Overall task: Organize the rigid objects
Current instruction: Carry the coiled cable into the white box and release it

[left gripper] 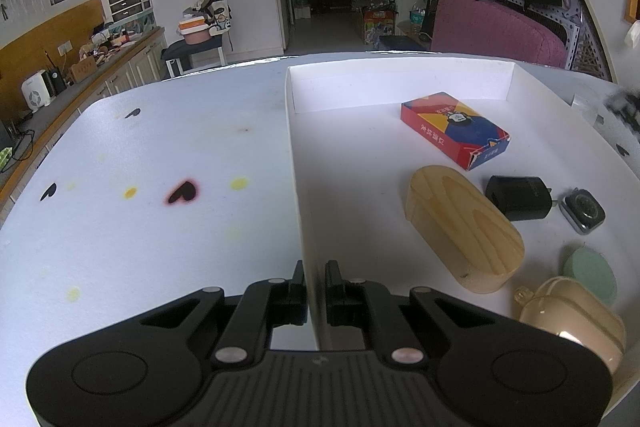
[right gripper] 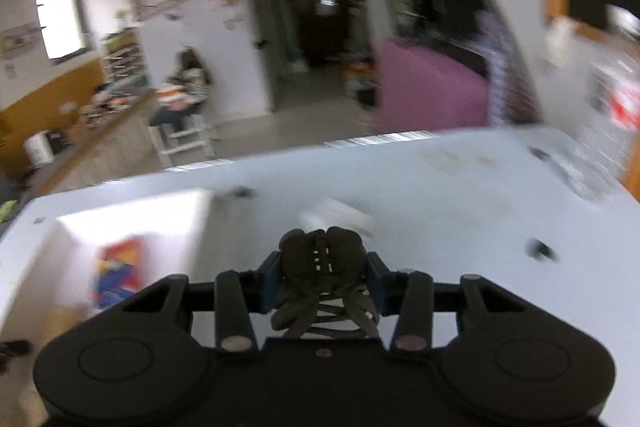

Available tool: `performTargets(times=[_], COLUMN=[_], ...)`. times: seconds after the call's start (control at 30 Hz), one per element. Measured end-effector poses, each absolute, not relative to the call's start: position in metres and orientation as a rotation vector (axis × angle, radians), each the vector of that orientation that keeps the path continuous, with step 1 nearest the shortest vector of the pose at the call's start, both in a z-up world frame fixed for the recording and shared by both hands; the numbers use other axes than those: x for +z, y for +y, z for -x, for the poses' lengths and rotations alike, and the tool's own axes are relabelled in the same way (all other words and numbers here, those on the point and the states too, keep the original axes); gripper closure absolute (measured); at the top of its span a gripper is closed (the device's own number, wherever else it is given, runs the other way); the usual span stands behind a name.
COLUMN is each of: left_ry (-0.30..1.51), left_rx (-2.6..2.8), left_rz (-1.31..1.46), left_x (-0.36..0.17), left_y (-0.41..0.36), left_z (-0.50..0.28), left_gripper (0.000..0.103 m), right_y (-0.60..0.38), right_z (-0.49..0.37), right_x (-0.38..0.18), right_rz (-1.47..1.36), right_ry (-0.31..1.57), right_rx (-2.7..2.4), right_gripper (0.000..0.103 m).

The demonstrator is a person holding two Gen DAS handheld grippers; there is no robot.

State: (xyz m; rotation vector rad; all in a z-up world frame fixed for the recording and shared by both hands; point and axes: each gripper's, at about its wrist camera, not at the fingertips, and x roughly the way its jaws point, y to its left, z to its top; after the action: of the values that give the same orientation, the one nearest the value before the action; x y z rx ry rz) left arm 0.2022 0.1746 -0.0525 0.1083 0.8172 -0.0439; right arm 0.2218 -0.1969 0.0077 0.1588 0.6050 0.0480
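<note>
A shallow white box (left gripper: 295, 163) lies on the white table. My left gripper (left gripper: 315, 269) is shut on its left wall. Inside lie a red and blue card pack (left gripper: 454, 129), an oval wooden block (left gripper: 464, 231), a black charger (left gripper: 518, 197), a watch (left gripper: 582, 211), a green disc (left gripper: 590, 273) and a beige case (left gripper: 572, 319). In the blurred right wrist view, my right gripper (right gripper: 322, 267) is shut on a dark claw clip (right gripper: 320, 251), held above the table to the right of the box (right gripper: 48, 251).
A small white object (right gripper: 340, 217) lies on the table (right gripper: 440, 219) just beyond the clip. Dark heart-shaped marks (left gripper: 182, 191) and yellow spots dot the table left of the box. A pink armchair (left gripper: 496, 33) stands past the far edge.
</note>
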Motion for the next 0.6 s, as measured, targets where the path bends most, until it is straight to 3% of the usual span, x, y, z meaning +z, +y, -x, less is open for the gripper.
performTargets(times=[0.23, 0.6], left_ry=[0.812, 0.806], left_rx=[-0.045, -0.043], left_rz=[-0.111, -0.11], left_x=[-0.053, -0.055], left_y=[0.175, 0.174], left_z=[-0.202, -0.201], left_gripper=[0.096, 0.096], right_y=[-0.123, -0.071], right_z=[-0.254, -0.313], right_x=[0.032, 0.003], right_rz=[-0.102, -0.077], right_ry=[0.585, 0.733], right_rx=[0.22, 0.219], right_gripper=[0.058, 0.058])
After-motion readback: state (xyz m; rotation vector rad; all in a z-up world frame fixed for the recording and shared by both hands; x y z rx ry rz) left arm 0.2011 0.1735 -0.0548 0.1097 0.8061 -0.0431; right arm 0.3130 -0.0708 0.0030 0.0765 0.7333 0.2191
